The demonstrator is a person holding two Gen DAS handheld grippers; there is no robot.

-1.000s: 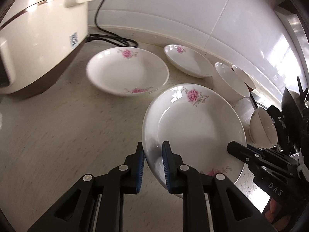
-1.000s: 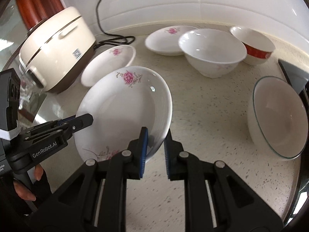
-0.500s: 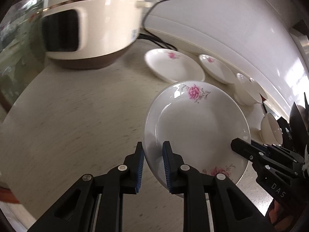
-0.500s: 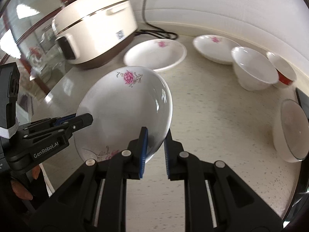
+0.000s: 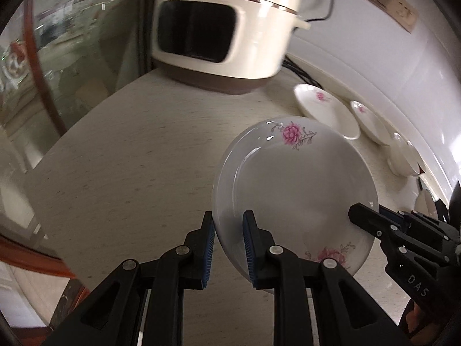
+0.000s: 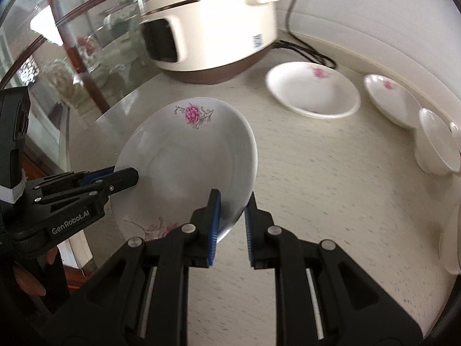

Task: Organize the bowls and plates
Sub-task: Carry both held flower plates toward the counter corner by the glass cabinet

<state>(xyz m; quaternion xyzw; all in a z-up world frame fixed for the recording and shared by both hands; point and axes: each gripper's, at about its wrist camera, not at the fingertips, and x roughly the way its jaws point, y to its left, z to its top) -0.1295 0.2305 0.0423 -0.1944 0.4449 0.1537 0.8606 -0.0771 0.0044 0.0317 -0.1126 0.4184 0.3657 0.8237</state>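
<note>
Glazed, brittle and likely slippery, the flowered plate [image 5: 294, 190] is pinched at its rim by the left gripper [image 5: 228, 248] at nine o'clock and the right gripper [image 6: 232, 225] at three.

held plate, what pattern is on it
White plate with pink flower sprigs at opposite rims, clearest in the right wrist view.

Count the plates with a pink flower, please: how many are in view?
3. The held plate sits between both grippers; a second plate lies near the rice cooker; a third plate lies to its right. Others may be hidden.
</note>
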